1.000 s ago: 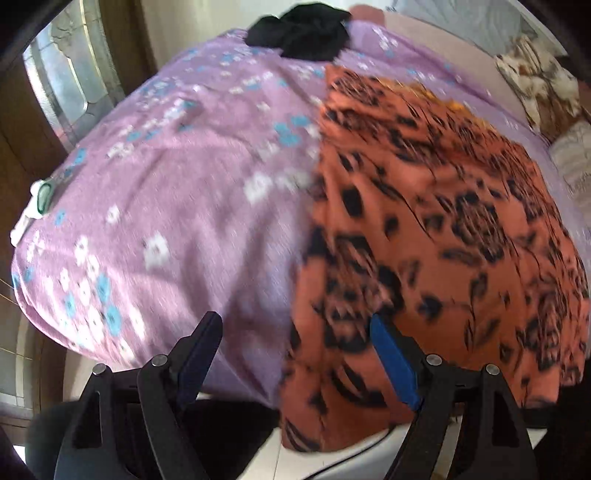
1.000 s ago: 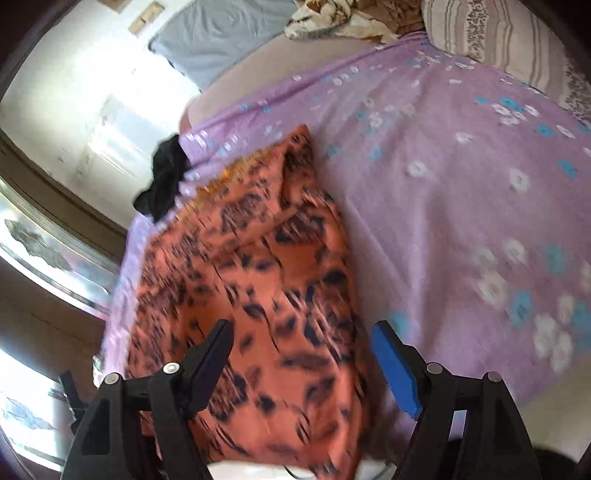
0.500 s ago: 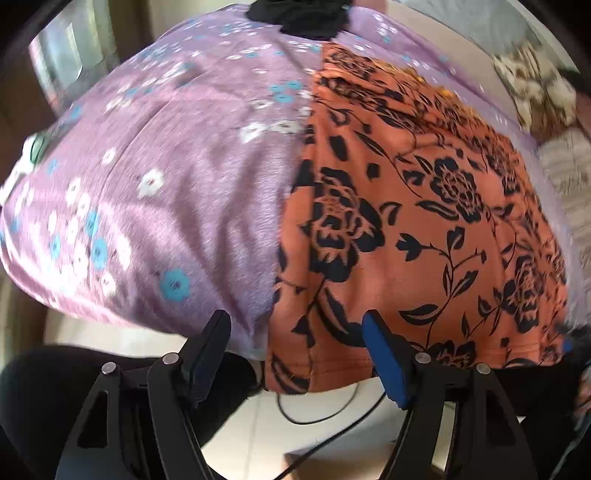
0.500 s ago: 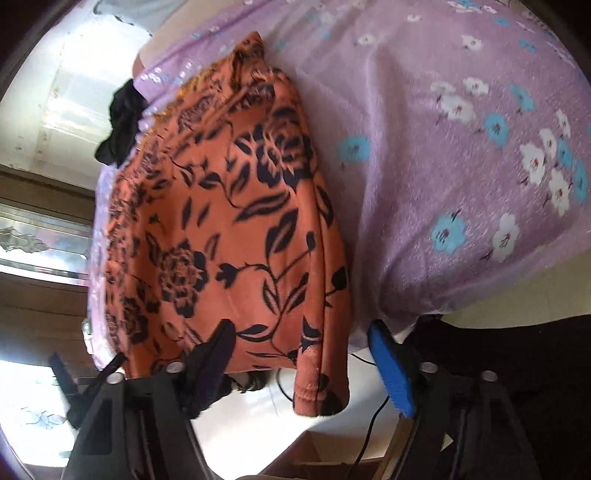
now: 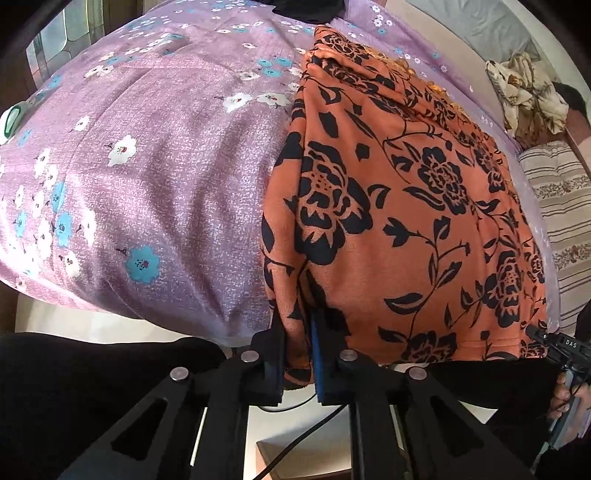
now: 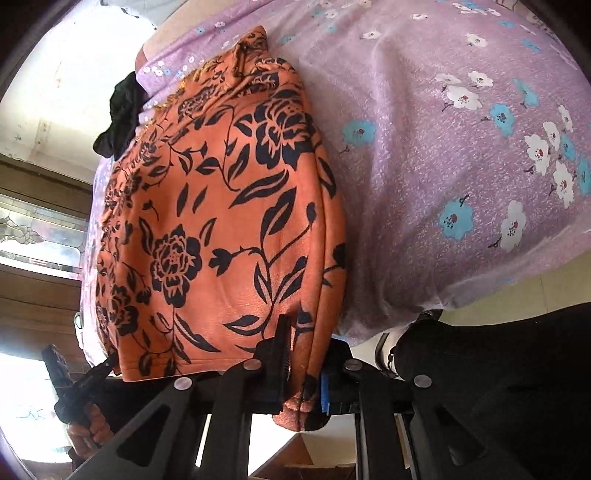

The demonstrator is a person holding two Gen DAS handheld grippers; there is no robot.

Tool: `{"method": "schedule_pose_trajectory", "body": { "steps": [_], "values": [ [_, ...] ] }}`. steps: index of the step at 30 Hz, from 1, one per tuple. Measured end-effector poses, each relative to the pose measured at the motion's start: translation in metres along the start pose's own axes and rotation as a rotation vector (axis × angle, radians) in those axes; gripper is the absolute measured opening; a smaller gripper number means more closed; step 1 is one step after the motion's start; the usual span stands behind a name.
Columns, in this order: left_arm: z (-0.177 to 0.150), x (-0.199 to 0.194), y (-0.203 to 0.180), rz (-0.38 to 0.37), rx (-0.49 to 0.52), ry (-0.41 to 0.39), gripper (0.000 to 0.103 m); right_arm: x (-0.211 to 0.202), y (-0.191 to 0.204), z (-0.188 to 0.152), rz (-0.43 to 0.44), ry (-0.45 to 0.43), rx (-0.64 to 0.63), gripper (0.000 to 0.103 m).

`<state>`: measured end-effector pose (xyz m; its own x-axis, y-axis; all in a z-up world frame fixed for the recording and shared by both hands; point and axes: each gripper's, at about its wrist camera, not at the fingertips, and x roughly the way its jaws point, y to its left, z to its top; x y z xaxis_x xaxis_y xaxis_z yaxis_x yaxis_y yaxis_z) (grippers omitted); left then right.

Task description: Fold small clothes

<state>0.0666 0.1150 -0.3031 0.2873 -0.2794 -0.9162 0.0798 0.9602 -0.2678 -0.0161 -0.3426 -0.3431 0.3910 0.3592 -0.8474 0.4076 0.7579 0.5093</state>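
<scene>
An orange garment with black flowers (image 5: 406,206) lies flat on the bed, its near hem hanging over the bed's front edge. My left gripper (image 5: 297,325) is closing, and its pads pinch the hem's left corner. In the right wrist view the same garment (image 6: 221,229) fills the left half. The right gripper (image 6: 306,339) is closing too, pads pressed on the hem's right corner, with a fold of cloth bunched between them. Each gripper shows in the other's view: the right gripper (image 5: 543,339) and the left gripper (image 6: 99,369), both at the hem.
The bed wears a purple sheet with white and blue flowers (image 5: 166,184). A black garment (image 5: 306,7) lies at the far end. A striped pillow (image 5: 561,192) and a crumpled floral cloth (image 5: 524,88) sit at the right. A cable (image 5: 295,443) runs over the floor below.
Both grippers have dropped toward the bed's front edge and gone from wide open to pinched on the orange garment's hem corners.
</scene>
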Motion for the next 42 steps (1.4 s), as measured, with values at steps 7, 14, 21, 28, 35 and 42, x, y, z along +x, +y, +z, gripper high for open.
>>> {"method": "schedule_pose_trajectory", "body": {
  "steps": [7,14,21,28,35,42],
  "values": [
    [0.025,-0.04,0.002,-0.131,0.02,-0.071,0.01,-0.047,0.014,0.014,0.17,-0.077,-0.005,0.011],
    [0.065,-0.096,0.004,-0.324,-0.017,-0.21,0.01,-0.103,0.024,0.035,0.411,-0.213,0.02,0.011],
    [0.1,-0.101,0.003,-0.359,-0.05,-0.229,0.009,-0.102,0.037,0.055,0.45,-0.205,0.026,0.01],
    [0.189,-0.099,-0.001,-0.31,-0.071,-0.256,0.003,-0.106,0.069,0.148,0.455,-0.294,0.018,0.01],
    [0.324,-0.059,-0.013,-0.189,-0.116,-0.333,0.0,-0.04,0.072,0.282,0.443,-0.384,0.184,0.01],
    [0.344,-0.014,-0.007,-0.155,-0.162,-0.348,0.01,0.08,0.023,0.343,0.359,-0.34,0.374,0.01]
  ]
}}
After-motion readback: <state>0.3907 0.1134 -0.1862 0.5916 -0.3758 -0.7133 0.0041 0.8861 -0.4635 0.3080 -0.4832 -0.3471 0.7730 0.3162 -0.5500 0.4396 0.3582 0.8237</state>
